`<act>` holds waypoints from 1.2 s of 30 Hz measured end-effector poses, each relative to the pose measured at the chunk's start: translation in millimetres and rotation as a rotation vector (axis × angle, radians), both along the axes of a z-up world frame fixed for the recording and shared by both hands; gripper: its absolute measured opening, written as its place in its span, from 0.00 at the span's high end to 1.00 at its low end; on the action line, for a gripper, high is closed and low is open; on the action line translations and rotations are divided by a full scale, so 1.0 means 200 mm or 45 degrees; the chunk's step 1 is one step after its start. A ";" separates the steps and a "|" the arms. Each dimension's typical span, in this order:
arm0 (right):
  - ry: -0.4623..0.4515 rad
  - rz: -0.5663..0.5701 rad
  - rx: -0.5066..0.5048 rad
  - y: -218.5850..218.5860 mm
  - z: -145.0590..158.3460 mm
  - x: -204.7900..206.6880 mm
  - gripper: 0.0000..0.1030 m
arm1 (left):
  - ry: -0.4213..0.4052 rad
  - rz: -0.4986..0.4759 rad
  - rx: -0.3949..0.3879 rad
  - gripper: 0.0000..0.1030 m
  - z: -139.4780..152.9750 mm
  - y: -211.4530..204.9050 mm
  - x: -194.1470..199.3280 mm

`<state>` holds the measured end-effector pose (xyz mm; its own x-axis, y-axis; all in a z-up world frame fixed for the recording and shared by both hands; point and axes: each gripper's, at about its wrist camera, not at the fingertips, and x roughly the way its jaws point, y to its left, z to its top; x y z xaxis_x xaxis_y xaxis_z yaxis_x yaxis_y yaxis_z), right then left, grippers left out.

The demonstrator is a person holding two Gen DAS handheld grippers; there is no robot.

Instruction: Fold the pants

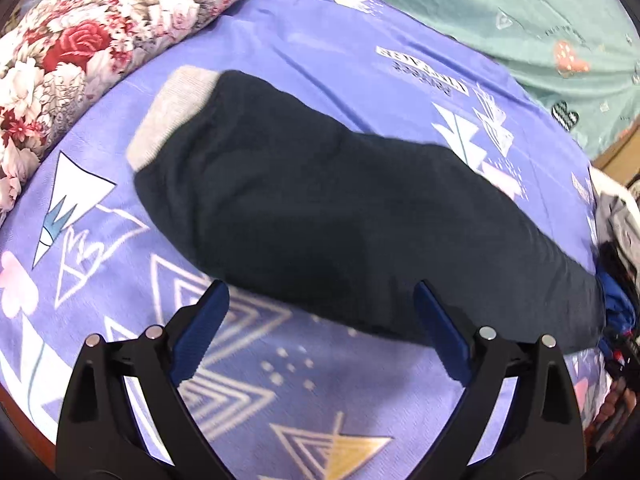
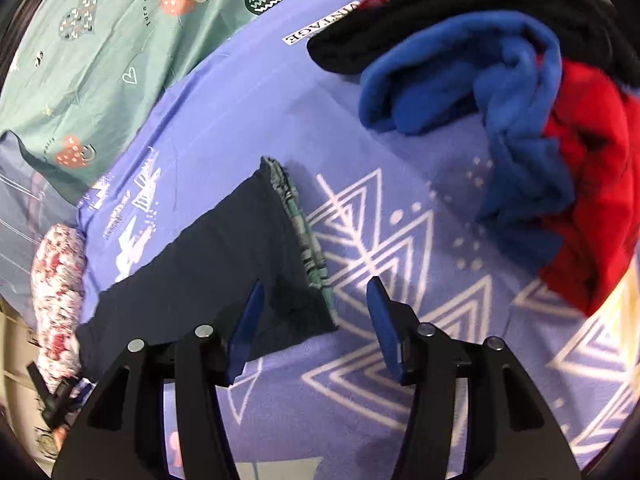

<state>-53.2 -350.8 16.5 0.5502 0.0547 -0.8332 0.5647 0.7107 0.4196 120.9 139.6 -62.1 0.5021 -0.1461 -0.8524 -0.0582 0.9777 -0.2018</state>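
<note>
Left gripper spread wide, nothing between the blue pads, poised over the near edge of the dark pants; right gripper parted about halfway, clamping nothing, left pad above the pants' end with its plaid lining showing. Pants stretched flat across the purple blanket, grey waistband toward the flowered pillow; blue, red and black clothes heaped by the blanket's right edge; green sheet beyond the far edge.
</note>
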 end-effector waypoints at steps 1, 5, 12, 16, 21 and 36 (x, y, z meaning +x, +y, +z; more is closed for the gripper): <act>-0.004 0.008 -0.013 0.00 0.00 0.01 0.47 | -0.001 -0.014 0.010 0.08 0.00 -0.02 -0.01; -0.017 0.001 -0.028 0.01 -0.01 0.04 0.58 | 0.013 -0.031 0.001 0.08 -0.02 -0.07 -0.01; -0.034 0.016 -0.055 0.02 0.01 0.10 0.74 | 0.097 0.086 0.035 0.08 -0.09 0.01 0.11; -0.008 0.093 -0.033 0.04 -0.01 0.12 0.73 | 0.104 0.161 -0.029 0.08 -0.10 0.11 0.14; 0.009 0.060 -0.002 0.01 -0.03 0.11 0.73 | 0.099 0.149 0.002 0.08 -0.11 0.11 0.13; -0.031 0.105 0.008 0.02 0.13 0.00 0.88 | 0.124 0.190 0.153 0.15 -0.13 0.24 0.29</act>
<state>-53.2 -345.8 43.1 0.5640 0.1057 -0.8190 0.4940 0.7515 0.4372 179.2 186.9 -88.1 0.4247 0.0291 -0.9049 -0.2177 0.9734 -0.0709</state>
